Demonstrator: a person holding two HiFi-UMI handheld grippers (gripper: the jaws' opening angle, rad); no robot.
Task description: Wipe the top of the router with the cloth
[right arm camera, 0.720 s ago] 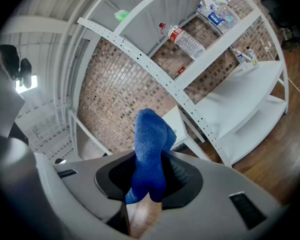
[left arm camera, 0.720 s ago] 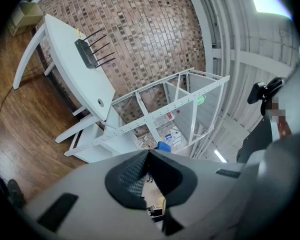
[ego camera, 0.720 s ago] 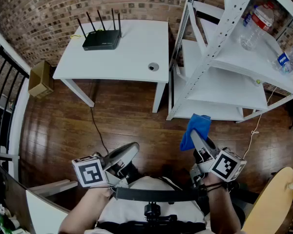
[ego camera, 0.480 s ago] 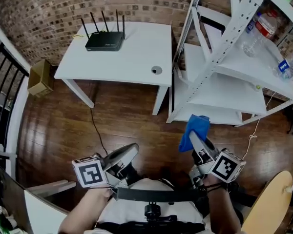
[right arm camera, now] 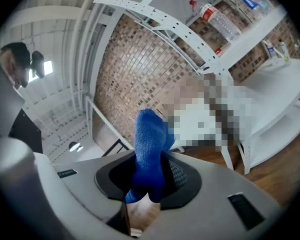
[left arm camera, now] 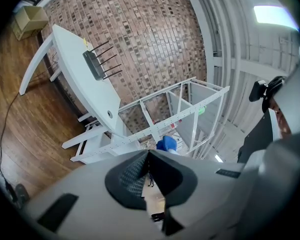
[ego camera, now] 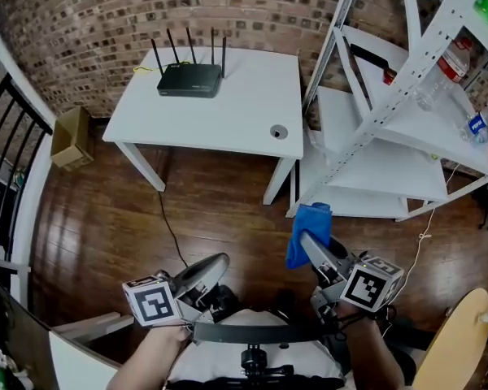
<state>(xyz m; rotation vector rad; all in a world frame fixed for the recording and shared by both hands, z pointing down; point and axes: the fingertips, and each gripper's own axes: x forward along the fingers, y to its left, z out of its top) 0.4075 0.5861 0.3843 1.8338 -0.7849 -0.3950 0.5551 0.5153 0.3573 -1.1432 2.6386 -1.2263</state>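
Note:
A black router [ego camera: 190, 79] with several upright antennas stands at the back left of a white table [ego camera: 228, 112]; it also shows far off in the left gripper view, router [left arm camera: 95, 65]. My right gripper [ego camera: 307, 240] is held low over the wooden floor, well short of the table, shut on a blue cloth [ego camera: 307, 230]. In the right gripper view the blue cloth [right arm camera: 150, 151] sticks up from between the jaws. My left gripper [ego camera: 215, 264] is at the lower left, jaws together and holding nothing, pads [left arm camera: 138, 173] touching.
A round grommet hole [ego camera: 278, 132] sits near the table's right front corner. White metal shelving [ego camera: 390, 136] with plastic bottles [ego camera: 439, 75] stands to the right of the table. A cardboard box [ego camera: 71, 136] lies on the floor at left, and a black cable [ego camera: 169, 222] runs across the floor.
The view has shifted so the table and router sit lower and further right in frame. The right gripper with the cloth has drifted slightly left. The left gripper has barely moved.

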